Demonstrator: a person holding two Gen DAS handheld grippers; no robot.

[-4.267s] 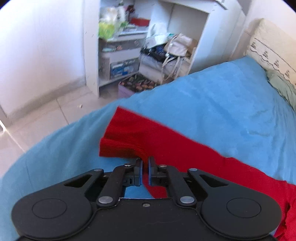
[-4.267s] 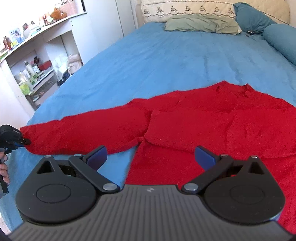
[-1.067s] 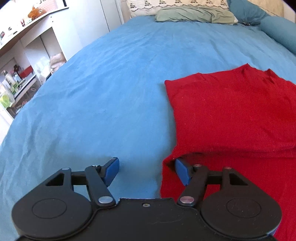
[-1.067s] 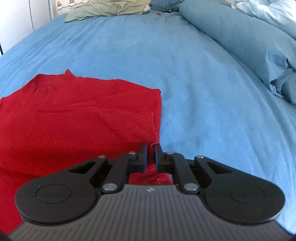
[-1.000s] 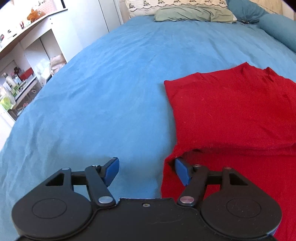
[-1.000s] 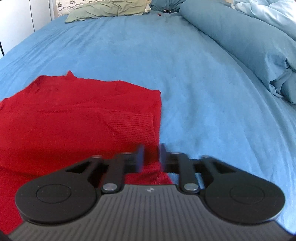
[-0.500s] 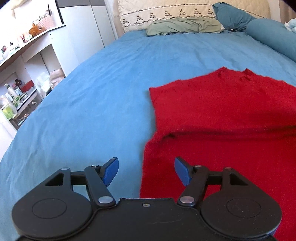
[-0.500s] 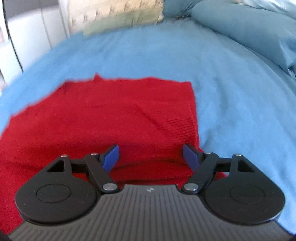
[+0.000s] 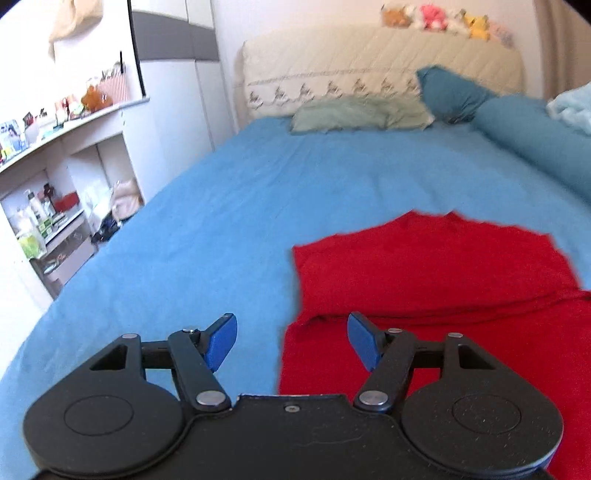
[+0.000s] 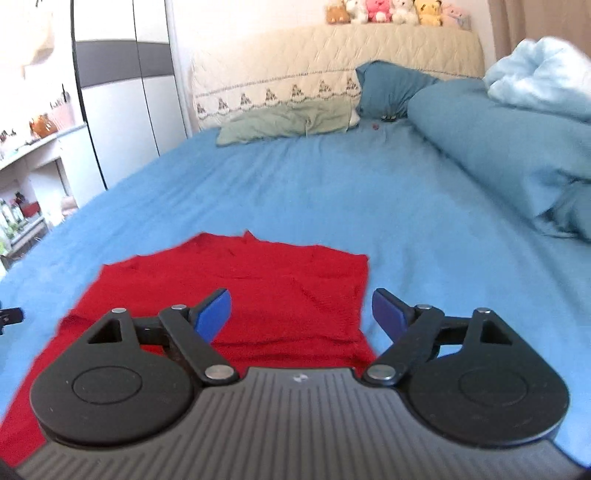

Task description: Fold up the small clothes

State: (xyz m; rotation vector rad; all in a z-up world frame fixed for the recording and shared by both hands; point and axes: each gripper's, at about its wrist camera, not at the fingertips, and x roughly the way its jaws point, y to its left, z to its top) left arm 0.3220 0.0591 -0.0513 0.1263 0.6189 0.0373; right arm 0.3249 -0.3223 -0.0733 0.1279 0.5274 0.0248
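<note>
We've got the red sweater (image 10: 258,295) lying flat on the blue bed sheet (image 10: 332,192), sleeves folded in. Our right gripper (image 10: 301,314) has just been opening and its jaws stand wide apart, nothing between them (left gripper (image 9: 290,341) gapes empty too, over the sweater's left edge).

I see a wide blue bedsheet (image 10: 314,192) covering the bed, with a flat grey-green pillow (image 10: 284,123) at its head and a dark teal cushion (image 10: 388,86) just beside it. Behind them I see a cream quilted headboard (image 10: 332,55) with a row of small plush toys (image 10: 395,11) along its top. To my right lies a rolled teal duvet (image 10: 509,147); to my left I see white open shelves (image 9: 55,206) crowded with small items.
</note>
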